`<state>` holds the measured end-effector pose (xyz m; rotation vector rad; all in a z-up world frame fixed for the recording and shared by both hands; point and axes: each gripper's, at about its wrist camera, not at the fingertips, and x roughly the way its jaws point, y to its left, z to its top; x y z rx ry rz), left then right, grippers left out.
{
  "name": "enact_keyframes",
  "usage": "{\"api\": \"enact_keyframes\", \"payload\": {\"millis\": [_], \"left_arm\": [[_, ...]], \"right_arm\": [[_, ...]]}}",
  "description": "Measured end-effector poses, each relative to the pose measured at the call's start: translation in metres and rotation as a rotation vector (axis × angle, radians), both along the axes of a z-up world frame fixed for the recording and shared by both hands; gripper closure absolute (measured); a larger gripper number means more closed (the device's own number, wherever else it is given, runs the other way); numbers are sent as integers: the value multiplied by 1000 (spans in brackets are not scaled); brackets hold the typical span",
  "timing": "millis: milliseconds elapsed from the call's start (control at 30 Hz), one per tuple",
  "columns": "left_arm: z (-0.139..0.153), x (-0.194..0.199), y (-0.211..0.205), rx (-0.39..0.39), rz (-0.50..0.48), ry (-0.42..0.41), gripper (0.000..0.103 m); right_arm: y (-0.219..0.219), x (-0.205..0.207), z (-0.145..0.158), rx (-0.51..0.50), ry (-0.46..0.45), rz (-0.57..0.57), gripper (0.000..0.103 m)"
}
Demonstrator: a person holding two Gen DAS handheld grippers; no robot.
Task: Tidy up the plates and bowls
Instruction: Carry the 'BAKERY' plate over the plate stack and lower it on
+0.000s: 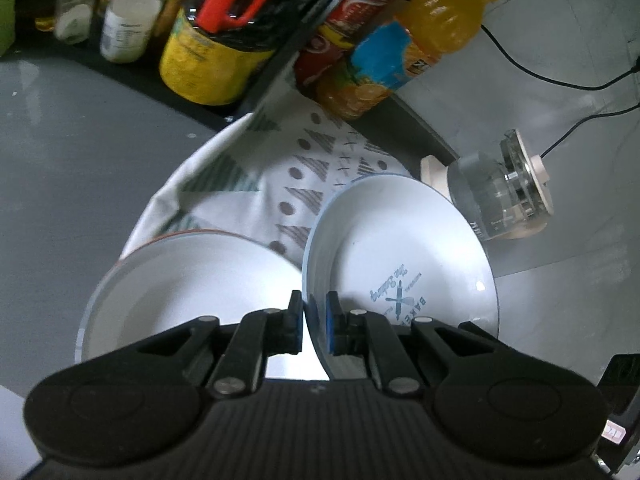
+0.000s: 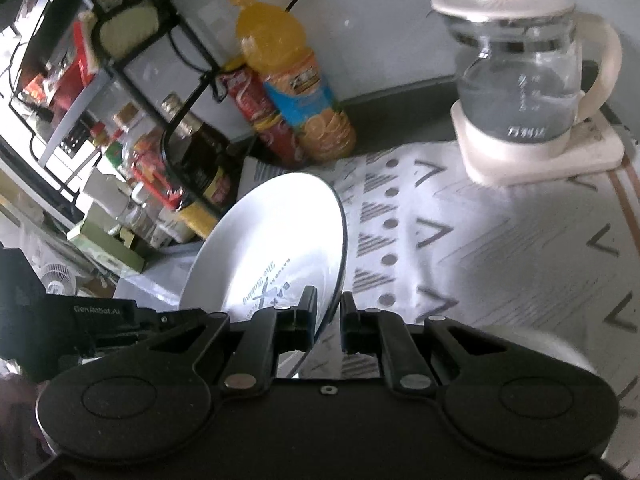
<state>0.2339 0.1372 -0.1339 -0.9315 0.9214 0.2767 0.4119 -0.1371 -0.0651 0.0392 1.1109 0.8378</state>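
In the left wrist view my left gripper (image 1: 314, 320) is shut on the rim of a white plate with a blue printed logo (image 1: 404, 252), held tilted above the patterned cloth (image 1: 280, 168). A second white plate (image 1: 188, 280) sits just left of it, partly under the fingers. In the right wrist view my right gripper (image 2: 328, 320) is shut on the rim of a white logo plate (image 2: 272, 248), held tilted on edge over the cloth (image 2: 460, 240). Whether both views show one plate, I cannot tell.
An orange juice bottle (image 1: 404, 44) (image 2: 296, 92) and a red cola bottle (image 2: 260, 116) stand at the cloth's far edge. A glass kettle on a cream base (image 2: 528, 80) (image 1: 496, 192) stands at the right. A black wire rack with jars and bottles (image 2: 120, 120) is at the left.
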Motion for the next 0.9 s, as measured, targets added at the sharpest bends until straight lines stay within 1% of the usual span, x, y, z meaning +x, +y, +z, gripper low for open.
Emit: {"api": "enact_keyframes", "payload": {"millis": [500,900], "left_arm": [[-16,-55,18,3,-30,44,95],[-37,-78,23,-19,-51,74,95]], "right_arm": [[13,-68,-23,-29,43,-21,91],[15,-107,-42,-68,70,-50,91]]}}
